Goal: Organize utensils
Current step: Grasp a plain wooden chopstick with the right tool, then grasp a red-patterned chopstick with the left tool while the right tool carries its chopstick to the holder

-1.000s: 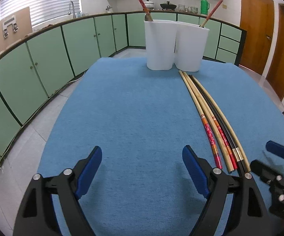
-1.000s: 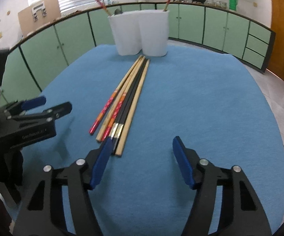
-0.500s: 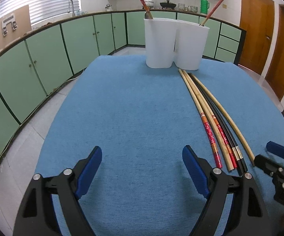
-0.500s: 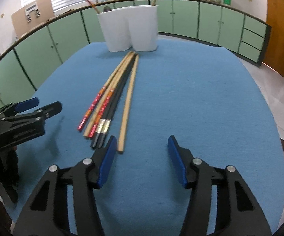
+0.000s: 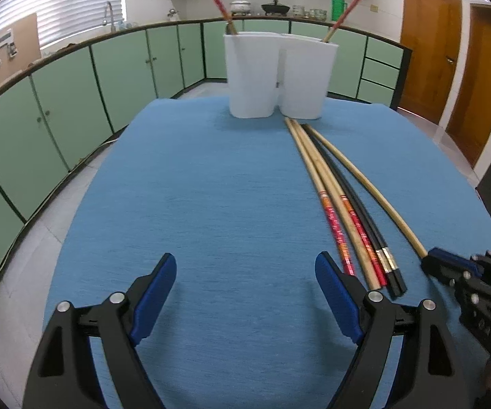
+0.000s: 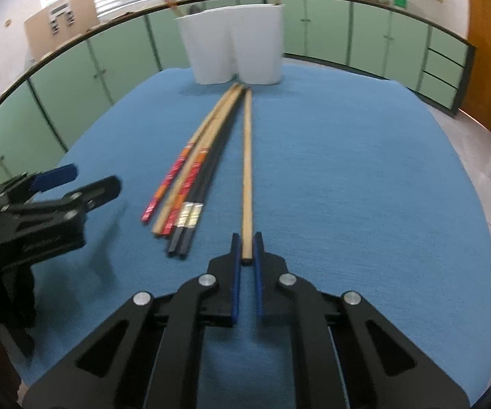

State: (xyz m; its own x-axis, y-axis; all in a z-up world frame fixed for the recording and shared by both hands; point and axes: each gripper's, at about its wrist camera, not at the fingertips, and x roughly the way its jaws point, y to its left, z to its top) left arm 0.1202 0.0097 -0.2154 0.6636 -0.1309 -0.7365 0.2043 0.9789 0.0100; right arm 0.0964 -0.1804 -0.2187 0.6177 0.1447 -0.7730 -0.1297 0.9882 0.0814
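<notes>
Several chopsticks [image 5: 347,204] lie in a bundle on the blue tablecloth [image 5: 211,204], pointing at two white cups [image 5: 279,75] at the far end; each cup holds a chopstick. My right gripper [image 6: 246,243] is shut on the near end of a plain wooden chopstick [image 6: 247,170], which lies apart to the right of the bundle [image 6: 191,184]. It also shows in the left wrist view [image 5: 375,187]. My left gripper [image 5: 245,272] is open and empty above the cloth, left of the bundle; it shows in the right wrist view [image 6: 75,184].
The white cups [image 6: 235,47] stand side by side at the table's far edge. Green cabinets [image 5: 75,102] run around the room behind the table. Wooden doors [image 5: 466,68] are at the right.
My right gripper moved forward and closed on the near end of the plain wooden chopstick, which shifted right, away from the bundle. My left gripper stayed open and barely moved.
</notes>
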